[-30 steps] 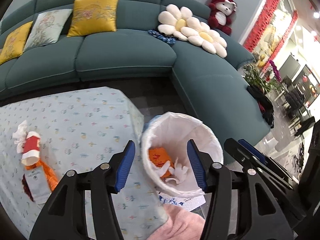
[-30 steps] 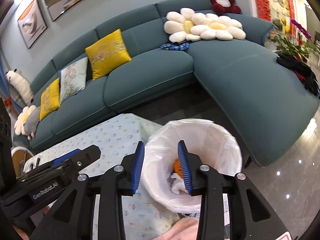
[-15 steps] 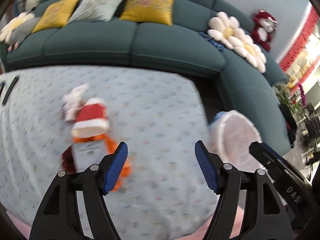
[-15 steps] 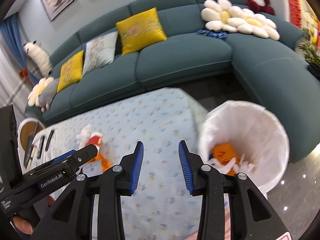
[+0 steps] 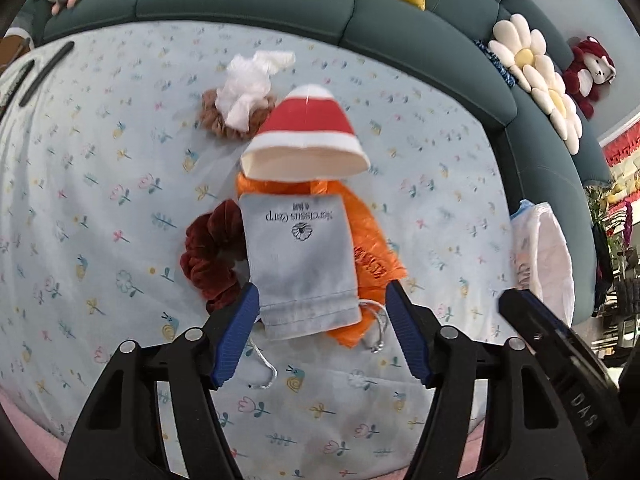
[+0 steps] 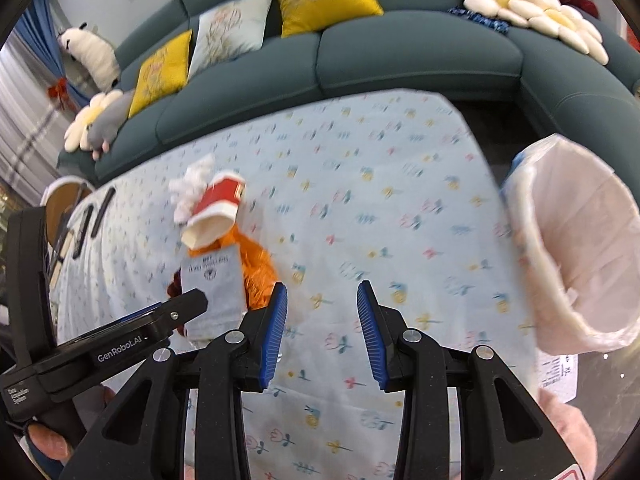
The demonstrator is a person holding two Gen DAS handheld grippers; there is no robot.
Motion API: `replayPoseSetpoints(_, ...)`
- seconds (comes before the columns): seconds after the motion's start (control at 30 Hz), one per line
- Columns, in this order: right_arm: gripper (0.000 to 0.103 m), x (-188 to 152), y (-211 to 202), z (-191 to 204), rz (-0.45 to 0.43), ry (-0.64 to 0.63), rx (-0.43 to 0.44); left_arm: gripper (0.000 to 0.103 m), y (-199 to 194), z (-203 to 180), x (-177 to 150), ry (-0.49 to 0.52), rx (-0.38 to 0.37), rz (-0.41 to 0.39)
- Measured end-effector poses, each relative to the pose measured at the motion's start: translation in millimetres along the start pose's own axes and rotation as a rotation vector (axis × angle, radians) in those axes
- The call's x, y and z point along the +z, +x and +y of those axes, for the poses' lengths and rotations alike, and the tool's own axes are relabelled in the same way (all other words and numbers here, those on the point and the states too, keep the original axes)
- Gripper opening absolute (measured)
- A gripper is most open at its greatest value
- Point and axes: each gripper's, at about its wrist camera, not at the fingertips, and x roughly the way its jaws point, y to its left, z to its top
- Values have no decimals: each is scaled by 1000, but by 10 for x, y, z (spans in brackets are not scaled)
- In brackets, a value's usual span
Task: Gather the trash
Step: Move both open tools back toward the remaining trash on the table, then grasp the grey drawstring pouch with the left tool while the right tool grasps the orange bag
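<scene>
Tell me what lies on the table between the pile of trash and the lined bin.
Nothing: in the right wrist view, only bare flowered tablecloth stretches from the trash pile to the white-lined bin.

The pouch (image 5: 298, 264) covers most of the orange bag (image 5: 370, 256) and part of the dark scrunchie (image 5: 210, 256). Behind the pouch, the cup (image 5: 306, 140) hides the bag's far end, and the tissue (image 5: 250, 80) overlaps a brown scrunchie (image 5: 212, 118). In the right view the bin (image 6: 580, 256) is blurred and its contents can't be seen.
</scene>
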Motion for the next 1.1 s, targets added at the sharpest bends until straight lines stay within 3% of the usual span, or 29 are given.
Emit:
replayPoseSetpoints(0.1,36,-19,194,60,34,-5,0,51,106,12,16,9,-9,26)
replayPoseSetpoints(0.3,36,-35,509,152,91,-23,5,16,268,19,30,32,-46,70)
replayPoseSetpoints(0.33,36,-42,562,175,100,-26,8,6,274,35,28,33,-56,70)
replayPoseSetpoints(0.4,36,-44,631,211,112,-29,15,0,271,64,19,37,-70,70)
replayPoseSetpoints(0.63,36,-40,847,326,144,-42,47,0,136,191,0,46,-109,39)
replayPoseSetpoints(0.8,16,-47,915,364,156,-44,72,0,111,323,6,11,-122,47)
replayPoseSetpoints(0.83,15,-48,905,359,155,-38,79,3,101,347,5,0,-113,39)
replayPoseSetpoints(0.97,10,-54,815,322,137,-25,87,39,131,379,2,-50,-122,42)
replayPoseSetpoints(1.1,9,-83,704,253,121,-6,97,49,177,256,-7,-42,-122,44)
